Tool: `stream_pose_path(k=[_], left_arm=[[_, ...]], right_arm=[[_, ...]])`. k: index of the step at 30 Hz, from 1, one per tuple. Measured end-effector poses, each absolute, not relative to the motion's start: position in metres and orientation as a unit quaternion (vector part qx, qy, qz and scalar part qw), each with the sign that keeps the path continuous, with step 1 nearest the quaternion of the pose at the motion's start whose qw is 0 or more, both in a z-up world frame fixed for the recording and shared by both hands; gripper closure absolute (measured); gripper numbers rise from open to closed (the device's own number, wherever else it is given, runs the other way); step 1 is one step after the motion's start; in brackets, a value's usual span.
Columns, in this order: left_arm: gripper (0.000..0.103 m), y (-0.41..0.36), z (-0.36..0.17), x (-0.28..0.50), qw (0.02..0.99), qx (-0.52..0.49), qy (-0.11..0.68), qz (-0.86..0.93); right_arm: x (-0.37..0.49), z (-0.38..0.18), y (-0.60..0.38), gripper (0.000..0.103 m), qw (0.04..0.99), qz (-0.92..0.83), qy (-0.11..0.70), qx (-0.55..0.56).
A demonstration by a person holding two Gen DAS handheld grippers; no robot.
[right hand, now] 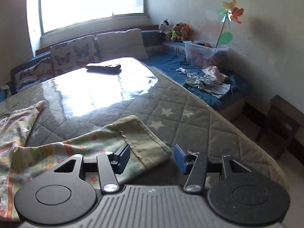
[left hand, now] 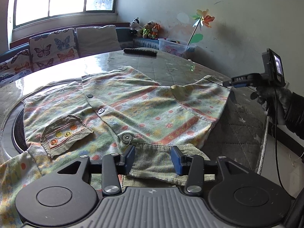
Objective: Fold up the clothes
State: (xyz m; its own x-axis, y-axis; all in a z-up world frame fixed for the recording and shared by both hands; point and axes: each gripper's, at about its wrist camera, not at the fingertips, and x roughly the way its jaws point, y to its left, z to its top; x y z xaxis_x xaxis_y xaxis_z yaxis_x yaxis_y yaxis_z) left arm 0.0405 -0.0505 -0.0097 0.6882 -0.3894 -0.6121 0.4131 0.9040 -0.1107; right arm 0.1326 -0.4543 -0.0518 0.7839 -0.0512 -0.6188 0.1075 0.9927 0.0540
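Observation:
A child's button-front shirt (left hand: 133, 102) in a pastel print lies spread on the quilted, glass-topped table (left hand: 171, 66), with a ribbed pocket (left hand: 64, 133) at the left. My left gripper (left hand: 154, 158) stands open at the near edge, and the ribbed green collar (left hand: 153, 169) lies loose between its blue pads. A gloved hand (left hand: 273, 96) holds my right gripper (left hand: 229, 83) at the tip of the shirt's right sleeve. In the right wrist view that gripper (right hand: 152, 159) is open, with the sleeve's green cuff (right hand: 144, 138) lying flat between its fingers, clear of the right pad.
A black remote (right hand: 103, 67) lies at the table's far side. Beyond it stand a sofa with butterfly cushions (right hand: 72, 57), plush toys (right hand: 176, 30) and a plastic box (right hand: 203, 53) with a pinwheel. Loose clothes (right hand: 209, 83) lie on a blue bench. A dark stool (right hand: 285, 121) stands past the table's right edge.

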Motion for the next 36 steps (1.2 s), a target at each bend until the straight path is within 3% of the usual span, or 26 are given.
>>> stream_pose_path(k=[7, 10, 12, 14, 28, 36], left_arm=[[0.045, -0.053, -0.002, 0.038, 0.923, 0.021, 0.321, -0.210], [0.043, -0.053, -0.001, 0.037, 0.925, 0.020, 0.321, -0.205], [0.039, -0.053, -0.001, 0.037, 0.926, 0.019, 0.319, -0.201], [0.036, -0.054, -0.001, 0.039, 0.927, 0.020, 0.320, -0.196], [0.033, -0.053, -0.006, 0.038, 0.930, 0.019, 0.319, -0.183], [0.031, -0.025, -0.002, 0.024, 0.939, 0.001, 0.308, -0.153]], right_arm=[[0.135, -0.058, -0.452, 0.056, 0.944, -0.046, 0.321, 0.061], [0.136, -0.059, -0.449, 0.070, 0.945, -0.049, 0.319, 0.057], [0.135, -0.057, -0.448, 0.089, 0.945, -0.041, 0.317, 0.067], [0.132, -0.052, -0.447, 0.094, 0.947, -0.040, 0.312, 0.068], [0.098, 0.065, -0.382, 0.096, 0.962, 0.145, 0.211, 0.092], [0.095, 0.085, -0.282, 0.096, 0.933, 0.288, 0.210, 0.052]])
